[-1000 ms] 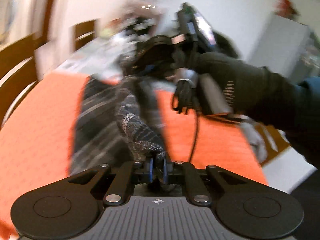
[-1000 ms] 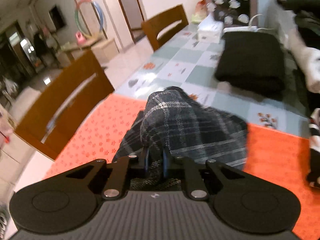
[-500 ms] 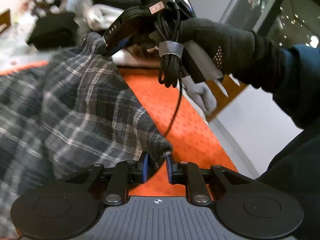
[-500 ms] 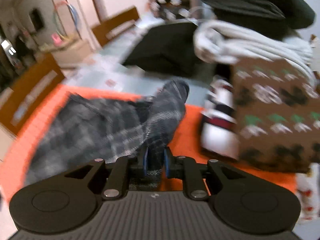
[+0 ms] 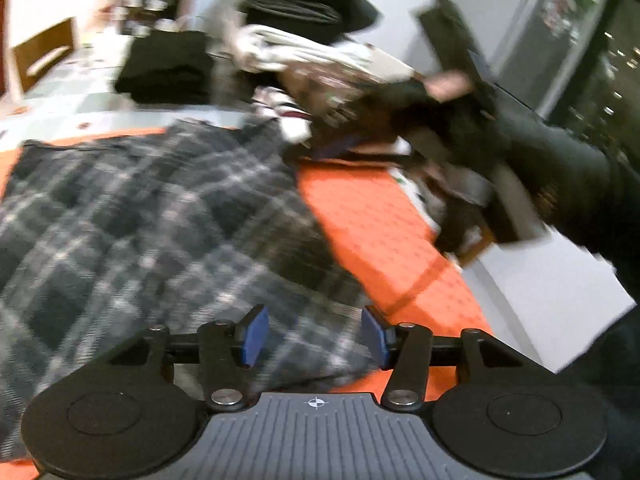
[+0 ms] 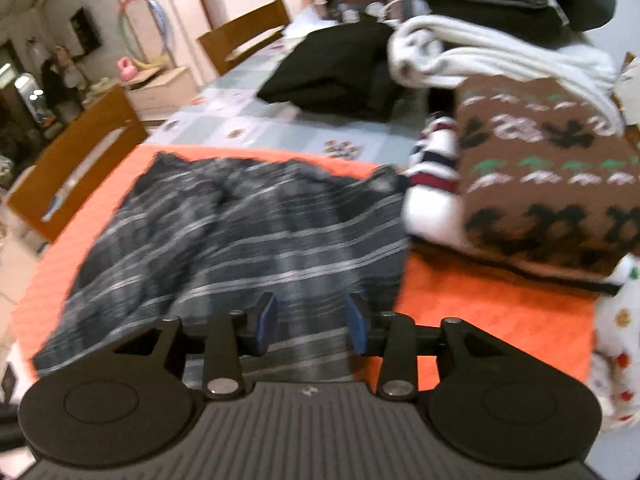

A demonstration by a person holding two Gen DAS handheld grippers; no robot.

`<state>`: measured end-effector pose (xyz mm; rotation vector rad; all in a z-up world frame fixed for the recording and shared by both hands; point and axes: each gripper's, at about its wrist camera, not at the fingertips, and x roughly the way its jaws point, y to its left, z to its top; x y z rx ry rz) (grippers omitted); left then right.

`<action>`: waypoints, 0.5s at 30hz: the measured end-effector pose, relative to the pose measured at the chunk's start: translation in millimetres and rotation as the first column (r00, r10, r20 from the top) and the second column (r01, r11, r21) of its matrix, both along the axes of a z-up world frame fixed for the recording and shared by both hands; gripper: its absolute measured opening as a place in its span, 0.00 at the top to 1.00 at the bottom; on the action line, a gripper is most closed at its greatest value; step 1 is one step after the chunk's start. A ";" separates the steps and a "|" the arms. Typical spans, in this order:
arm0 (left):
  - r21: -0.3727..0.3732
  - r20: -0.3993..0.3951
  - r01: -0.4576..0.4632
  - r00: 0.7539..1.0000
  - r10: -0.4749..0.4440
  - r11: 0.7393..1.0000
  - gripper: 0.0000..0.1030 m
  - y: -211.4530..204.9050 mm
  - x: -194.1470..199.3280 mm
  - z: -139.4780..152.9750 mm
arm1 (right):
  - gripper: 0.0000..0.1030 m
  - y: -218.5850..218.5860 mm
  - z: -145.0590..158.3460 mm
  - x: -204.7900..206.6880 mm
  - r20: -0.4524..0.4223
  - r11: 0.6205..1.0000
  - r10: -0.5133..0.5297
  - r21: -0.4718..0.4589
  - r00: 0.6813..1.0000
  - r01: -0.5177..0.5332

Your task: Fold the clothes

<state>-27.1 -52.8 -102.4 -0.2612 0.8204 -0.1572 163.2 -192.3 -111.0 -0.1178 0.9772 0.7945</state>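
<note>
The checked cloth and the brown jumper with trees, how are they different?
The checked cloth is grey with pale lines; the brown jumper has green and black patterns. The cloth lies spread flat; the jumper sits folded, thick, under a white garment. Both rest on the orange mat.

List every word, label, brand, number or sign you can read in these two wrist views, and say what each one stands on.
None can be read.
left hand-held gripper body: only a small crosshair mark, no letters.
right hand-held gripper body: a small pale mark, too blurred to read.
brown patterned sweater: knitted motifs only, no words.
plaid garment and orange mat: patterns only, no text.
</note>
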 end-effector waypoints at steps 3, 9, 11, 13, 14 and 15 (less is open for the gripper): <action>-0.002 -0.009 -0.054 0.998 0.054 0.999 0.45 25.8 -1.7 0.6 | 0.47 12.4 -1.3 -24.0 -0.025 0.999 0.027 0.018 0.999 -0.027; -0.028 -0.031 -0.071 0.997 0.070 0.997 0.46 79.9 2.2 -0.4 | 0.45 34.7 -4.2 -76.3 -0.005 0.998 0.055 -0.007 0.998 -0.055; -0.033 -0.036 -0.060 0.998 0.059 0.998 0.46 94.9 9.8 -1.2 | 0.44 36.9 -4.2 -94.3 0.004 0.999 0.049 -0.023 0.999 -0.049; -0.029 -0.039 -0.040 0.998 0.039 0.999 0.46 107.9 19.5 -1.6 | 0.44 36.9 -5.4 -110.2 -0.024 0.999 0.036 -0.024 0.999 -0.036; -0.021 -0.038 -0.022 0.999 0.021 1.000 0.46 113.6 24.8 -0.9 | 0.44 36.3 -6.4 -117.9 -0.047 0.999 0.025 -0.020 0.999 -0.026; -0.012 -0.034 -0.003 0.999 0.003 1.000 0.46 117.9 30.5 -0.3 | 0.44 35.6 -7.1 -126.2 -0.069 1.000 0.009 -0.016 0.998 -0.011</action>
